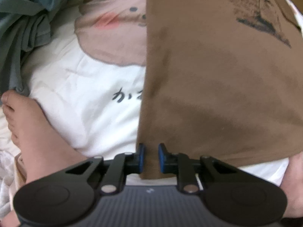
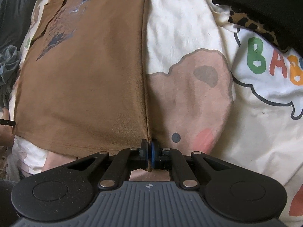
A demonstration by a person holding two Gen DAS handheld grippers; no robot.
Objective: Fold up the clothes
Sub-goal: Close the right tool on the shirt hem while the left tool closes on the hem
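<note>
A white cartoon-printed bedsheet [image 2: 189,28] is spread underneath. A brown shirt [image 2: 85,75] is laid flat on it, grey-green clothes [image 1: 22,28] are heaped far left, and black fabric [image 2: 265,3] far right.

The brown shirt [image 2: 85,79] is showing as soft matt cloth with a faintly brushed, suede-like nap and a cracked, worn print. The bedsheet [image 2: 189,37] beneath is looking like smooth, lightly creased cotton with flat printed cartoons. The grey-green garment [image 1: 20,28] is lying as thin, limp, rumpled fabric. The right gripper [image 2: 149,152] is showing matt black plastic, finely speckled, with shiny metal pins and blue rubbery pads [image 1: 141,155].
</note>
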